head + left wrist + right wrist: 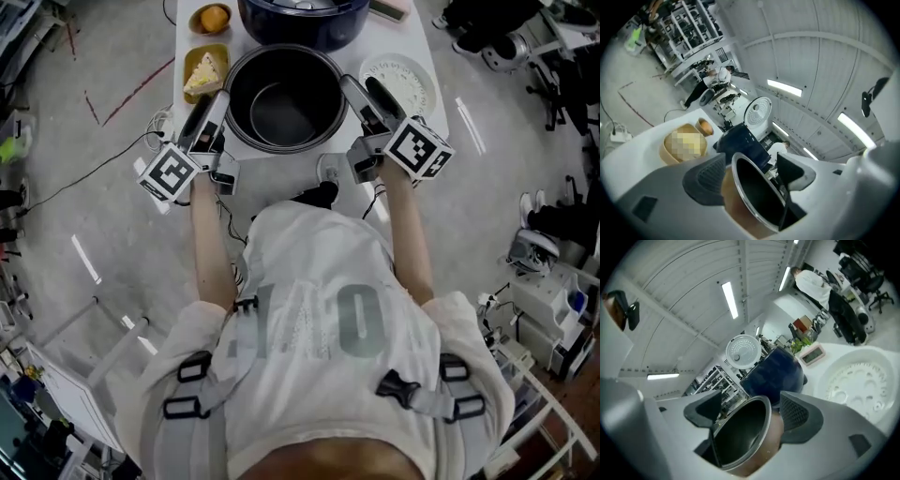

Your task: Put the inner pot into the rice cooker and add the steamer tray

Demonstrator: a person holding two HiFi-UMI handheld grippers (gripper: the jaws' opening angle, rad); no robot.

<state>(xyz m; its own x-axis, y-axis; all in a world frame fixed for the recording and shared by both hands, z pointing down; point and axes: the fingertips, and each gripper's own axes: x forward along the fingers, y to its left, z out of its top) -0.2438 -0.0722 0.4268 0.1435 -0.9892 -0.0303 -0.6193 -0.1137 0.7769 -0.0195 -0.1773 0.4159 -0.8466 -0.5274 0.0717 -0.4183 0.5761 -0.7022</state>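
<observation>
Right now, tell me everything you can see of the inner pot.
The inner pot is round, with a dark interior, a bright metal rim and a coppery outer wall. It looks empty and upright. The left tongs and right tongs each clamp its rim on opposite sides, one jaw inside, one outside. It is near the dark blue rice cooker; whether it touches the table is unclear.

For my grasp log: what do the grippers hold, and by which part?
The inner pot, by its rim: left gripper on the left side, right gripper on the right.

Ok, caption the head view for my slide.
Left gripper and right gripper hold the inner pot by its rim, near the rice cooker and steamer tray.
</observation>
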